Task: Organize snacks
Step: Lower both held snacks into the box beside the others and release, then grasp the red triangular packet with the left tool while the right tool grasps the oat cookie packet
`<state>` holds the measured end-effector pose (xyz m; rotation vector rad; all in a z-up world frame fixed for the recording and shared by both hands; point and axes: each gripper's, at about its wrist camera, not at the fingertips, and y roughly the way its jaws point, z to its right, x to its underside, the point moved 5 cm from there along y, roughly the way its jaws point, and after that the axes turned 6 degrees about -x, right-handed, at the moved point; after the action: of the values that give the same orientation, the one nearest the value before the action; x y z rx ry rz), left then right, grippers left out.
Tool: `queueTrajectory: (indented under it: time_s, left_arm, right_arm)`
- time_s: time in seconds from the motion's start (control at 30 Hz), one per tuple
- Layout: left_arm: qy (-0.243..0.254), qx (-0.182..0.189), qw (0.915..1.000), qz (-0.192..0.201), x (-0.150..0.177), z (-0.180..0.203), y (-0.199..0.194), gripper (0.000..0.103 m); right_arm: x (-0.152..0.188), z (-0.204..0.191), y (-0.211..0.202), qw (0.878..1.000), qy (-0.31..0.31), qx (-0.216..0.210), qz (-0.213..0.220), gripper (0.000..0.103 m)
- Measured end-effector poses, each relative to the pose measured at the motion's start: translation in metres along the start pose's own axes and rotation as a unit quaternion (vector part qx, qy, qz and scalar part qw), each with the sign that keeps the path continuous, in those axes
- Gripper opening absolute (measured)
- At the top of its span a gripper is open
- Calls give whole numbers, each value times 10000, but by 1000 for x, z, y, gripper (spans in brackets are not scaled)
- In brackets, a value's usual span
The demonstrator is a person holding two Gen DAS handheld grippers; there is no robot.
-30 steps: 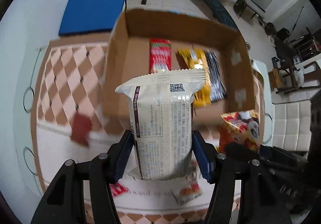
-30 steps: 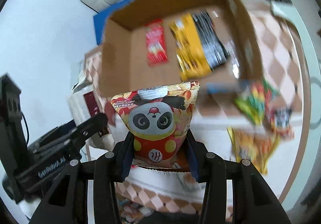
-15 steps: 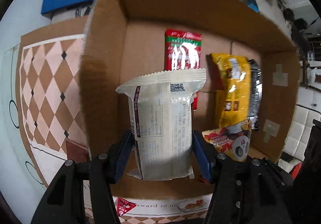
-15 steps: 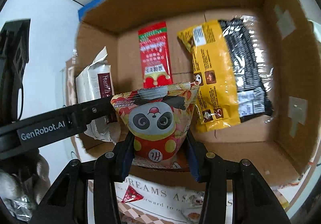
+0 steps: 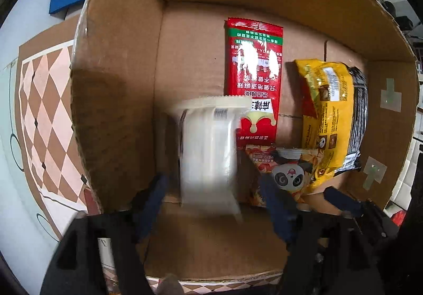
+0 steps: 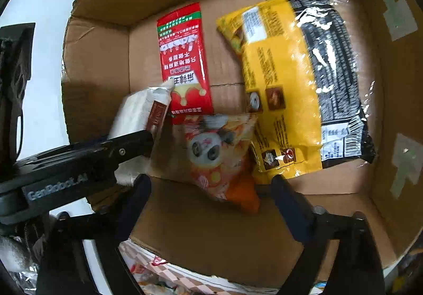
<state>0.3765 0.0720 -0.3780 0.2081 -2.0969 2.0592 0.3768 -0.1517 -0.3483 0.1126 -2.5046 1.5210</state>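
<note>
Even daylight, fisheye warp, motion-blurred packets (image 5: 208, 152)

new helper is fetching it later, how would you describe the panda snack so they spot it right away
Look inside the open brown cardboard box, on its floor near the front wall. The orange-red panda-face snack bag lies there, below the flat red sachet and left of the big yellow-and-black noodle pack. It alone shows a cartoon panda face.

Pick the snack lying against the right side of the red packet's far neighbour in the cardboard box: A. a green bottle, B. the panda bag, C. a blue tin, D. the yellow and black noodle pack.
D: the yellow and black noodle pack lies flat to the right of the red packet on the floor of the cardboard box.
</note>
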Motion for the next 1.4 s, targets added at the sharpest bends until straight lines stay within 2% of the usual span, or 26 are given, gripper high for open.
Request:
queueTrajectory:
  time_s: [0.1,0.37,0.57,0.8,1.0,1.2,1.27,1.4]
  left_arm:
    - [-34,6,9999,151,4,0,-7,78]
    - [0,124,9989,461,24,3,-27,83]
    - [-68,4,9924,1230,52,1,-61,83]
    - [-264,-309,9785,2024,85,-4,-100,83]
    - [-425,-509,9627,2622,120,-2,-126,83]
    - [-401,-395,9552,2906,149,-4,-145,83]
    - [-345,-383,9548,2929,160,-6,-145,83]
    - [-379,-431,9622,2663,189,-30,-125,83]
  right_arm:
    - [-1,2,-3,10000,20,50,29,95]
    - [7,8,-34,9965,-165,712,416,95]
    - [30,9,-63,9898,-415,1072,837,95]
    - [64,3,-87,9809,-707,1258,1303,95]
    - [96,-13,-123,9700,-980,1271,1827,95]
    - [132,-24,-153,9668,-978,1086,2097,95]
    - [144,-24,-156,9695,-881,911,2099,95]
    - [176,-10,-142,9798,-317,515,1904,95]
